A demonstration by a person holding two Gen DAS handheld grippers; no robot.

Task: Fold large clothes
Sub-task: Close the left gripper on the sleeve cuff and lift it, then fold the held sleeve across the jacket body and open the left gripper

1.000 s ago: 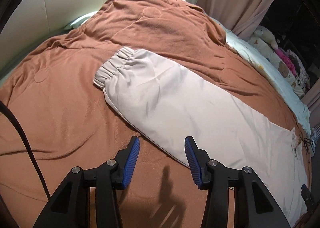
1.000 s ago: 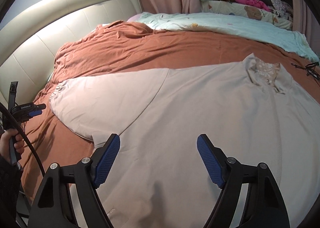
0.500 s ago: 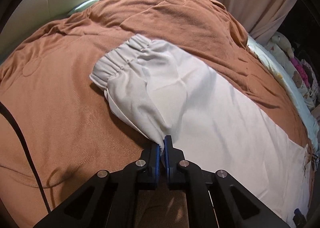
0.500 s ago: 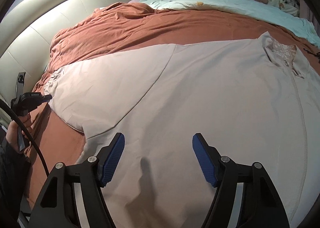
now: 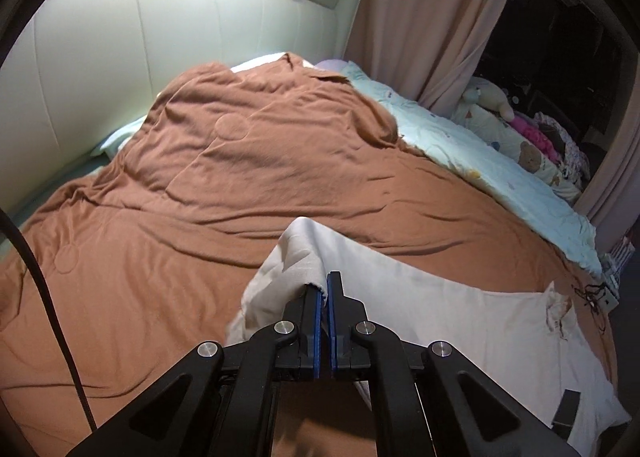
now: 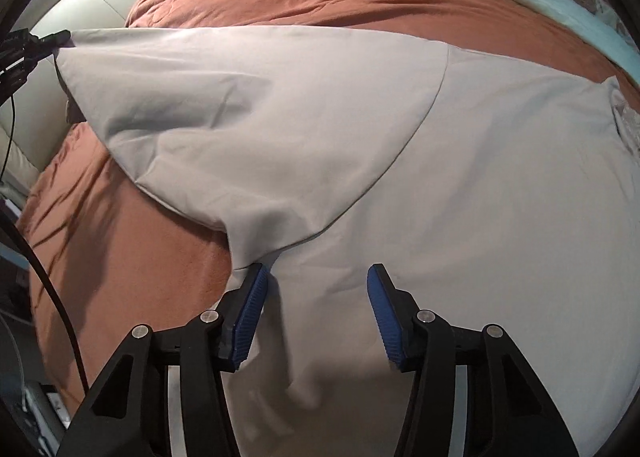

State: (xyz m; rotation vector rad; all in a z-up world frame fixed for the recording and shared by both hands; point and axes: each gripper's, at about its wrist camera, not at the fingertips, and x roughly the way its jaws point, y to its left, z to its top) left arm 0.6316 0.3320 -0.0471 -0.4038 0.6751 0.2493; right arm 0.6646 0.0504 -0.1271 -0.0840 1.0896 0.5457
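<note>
Now gripping the sleeve point(image 5: 296, 253) with the left gripper point(image 5: 323, 291): jaws shut tight on a pinch of pale cloth near the far end, raised off the brown blanket point(image 5: 200, 177). Hanging in a slack tent from that pinch, with the rest of the jacket point(image 6: 480, 185) spread flat on the bed, collar out toward the right edge of the right wrist view.

Hovering low over the jacket's body with the right gripper point(image 6: 316, 291), jaws about half open and just closing in, flat cloth beneath the gap but nothing pinched between the pads; left pad close against the armpit, possibly brushing it.

Worth noting for the coming move: sleeve's long axis running from the armpit, right at the front of the right jaws, up and away to the left toward the raised end. So nearest the free end with the left hand, nearest the hinge of the fold with the right. Probably a matter of pinning or pinching at the armpit and swinging the raised end rightward across the body. Risky if dragged while the armpit lies loose: likely to pull the whole jacket askew.
</note>
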